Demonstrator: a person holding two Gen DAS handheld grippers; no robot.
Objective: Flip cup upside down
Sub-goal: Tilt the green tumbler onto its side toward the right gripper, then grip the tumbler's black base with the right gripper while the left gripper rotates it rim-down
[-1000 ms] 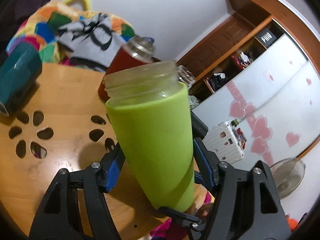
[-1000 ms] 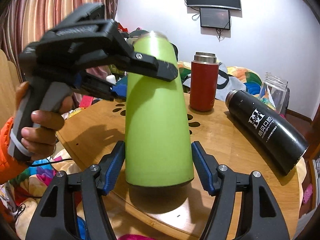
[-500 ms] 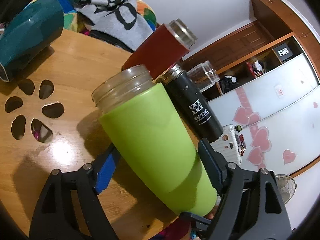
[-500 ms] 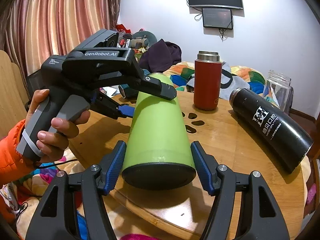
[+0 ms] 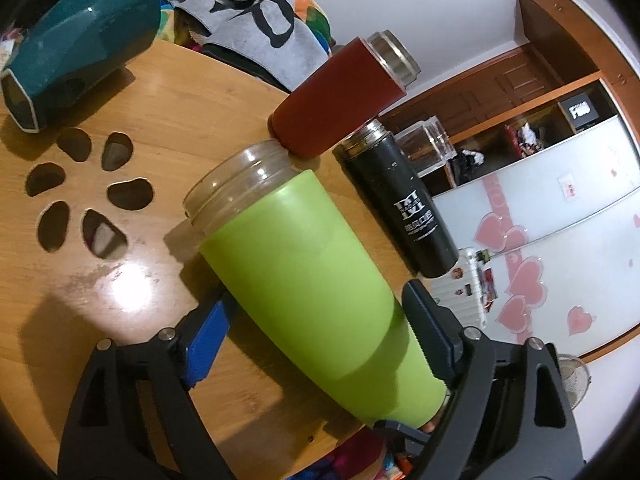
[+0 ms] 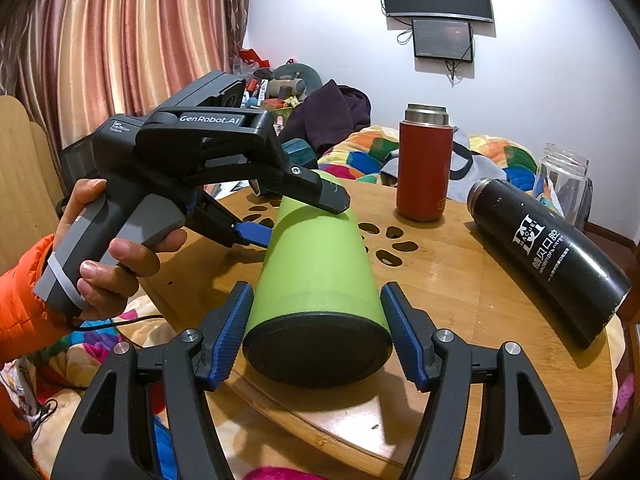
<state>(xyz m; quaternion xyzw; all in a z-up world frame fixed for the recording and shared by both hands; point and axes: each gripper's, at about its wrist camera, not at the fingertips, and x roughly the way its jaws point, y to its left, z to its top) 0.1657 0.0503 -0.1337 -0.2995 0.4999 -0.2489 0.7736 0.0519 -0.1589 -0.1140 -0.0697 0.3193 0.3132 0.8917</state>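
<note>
The green cup (image 5: 316,300) has a clear threaded rim and a black base (image 6: 316,348). It is tipped far over above the round wooden table (image 5: 168,92), its rim pointing away from the right wrist camera. My left gripper (image 5: 316,340) is shut on the cup's green body; in the right wrist view it (image 6: 296,208) clamps the cup from above and below. My right gripper (image 6: 316,332) is open, its blue pads either side of the base with small gaps.
A red flask (image 6: 424,168) stands at the table's far side. A black flask (image 6: 548,252) lies on the right. A teal cup (image 5: 80,44) lies on its side. A clear glass jar (image 6: 564,184) stands far right. The table has petal-shaped cutouts (image 5: 88,196).
The left gripper has tipped the green cup from upright to nearly lying over, rim turning away and down, base swinging toward the right gripper, which stayed open.
</note>
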